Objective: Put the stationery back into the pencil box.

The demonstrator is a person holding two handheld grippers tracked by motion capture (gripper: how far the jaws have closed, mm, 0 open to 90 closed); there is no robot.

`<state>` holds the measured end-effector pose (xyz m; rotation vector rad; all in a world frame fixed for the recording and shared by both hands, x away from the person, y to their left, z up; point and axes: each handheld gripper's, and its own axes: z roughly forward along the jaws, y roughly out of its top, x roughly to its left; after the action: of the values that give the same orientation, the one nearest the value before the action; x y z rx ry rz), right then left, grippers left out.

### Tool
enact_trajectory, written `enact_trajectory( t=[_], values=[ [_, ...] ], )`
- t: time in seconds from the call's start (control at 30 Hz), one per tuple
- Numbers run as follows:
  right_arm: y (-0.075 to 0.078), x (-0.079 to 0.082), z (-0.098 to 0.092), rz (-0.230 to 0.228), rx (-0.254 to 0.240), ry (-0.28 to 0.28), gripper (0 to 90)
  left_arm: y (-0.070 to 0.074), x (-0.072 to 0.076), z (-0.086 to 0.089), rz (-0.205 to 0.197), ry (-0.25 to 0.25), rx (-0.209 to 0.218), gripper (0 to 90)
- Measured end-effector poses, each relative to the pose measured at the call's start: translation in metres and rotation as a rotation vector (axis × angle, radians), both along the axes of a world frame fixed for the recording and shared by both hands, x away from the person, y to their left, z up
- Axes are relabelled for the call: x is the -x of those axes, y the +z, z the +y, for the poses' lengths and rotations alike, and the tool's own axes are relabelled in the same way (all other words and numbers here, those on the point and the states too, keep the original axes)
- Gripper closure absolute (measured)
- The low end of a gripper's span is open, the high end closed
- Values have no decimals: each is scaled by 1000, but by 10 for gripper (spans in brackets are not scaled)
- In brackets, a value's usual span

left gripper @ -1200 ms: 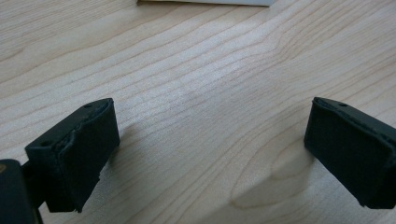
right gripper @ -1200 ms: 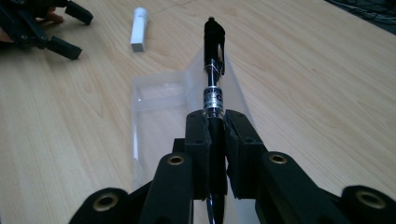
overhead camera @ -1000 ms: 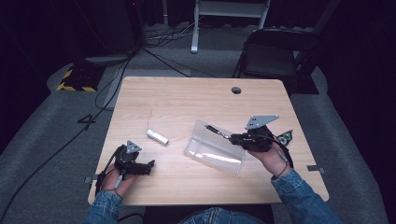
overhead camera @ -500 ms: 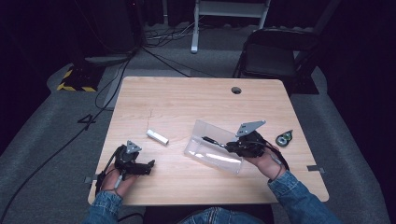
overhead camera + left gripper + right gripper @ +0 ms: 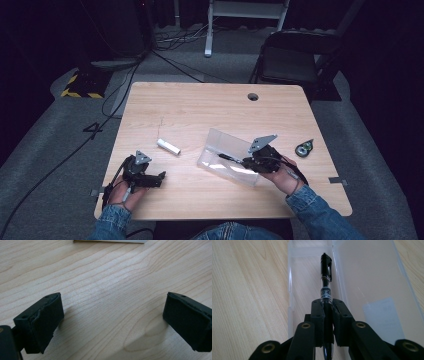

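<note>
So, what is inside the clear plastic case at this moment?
The clear plastic case lies open. A black pen, clamped in the right gripper, reaches over its narrow half. I cannot tell whether the pen touches the bottom. The gripper covers the near end.

White "4" on the grey floor (image 5: 93,129)

Black pen (image 5: 325,277); clear case (image 5: 372,290); pale wood-grain table (image 5: 200,110); white tube (image 5: 168,146).
</note>
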<state>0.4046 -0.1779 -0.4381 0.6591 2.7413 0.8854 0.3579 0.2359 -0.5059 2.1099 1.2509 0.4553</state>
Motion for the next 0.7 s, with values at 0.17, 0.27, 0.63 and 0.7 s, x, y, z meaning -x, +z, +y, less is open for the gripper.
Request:
enact_trajectory(
  t=[0.17, 0.27, 0.63, 0.7],
  values=[
    [-4, 0, 2, 1, 7, 4, 803, 0, 0, 0, 0, 0, -2, 35],
    [-7, -1, 3, 4, 19, -1, 802, 0, 0, 0, 0, 1, 1, 36],
    [-11, 0, 7, -16, 41, 0, 801, 0, 0, 0, 0, 1, 0, 35],
    [-12, -1, 7, -18, 43, -1, 801, 0, 0, 0, 0, 1, 1, 36]
  ],
)
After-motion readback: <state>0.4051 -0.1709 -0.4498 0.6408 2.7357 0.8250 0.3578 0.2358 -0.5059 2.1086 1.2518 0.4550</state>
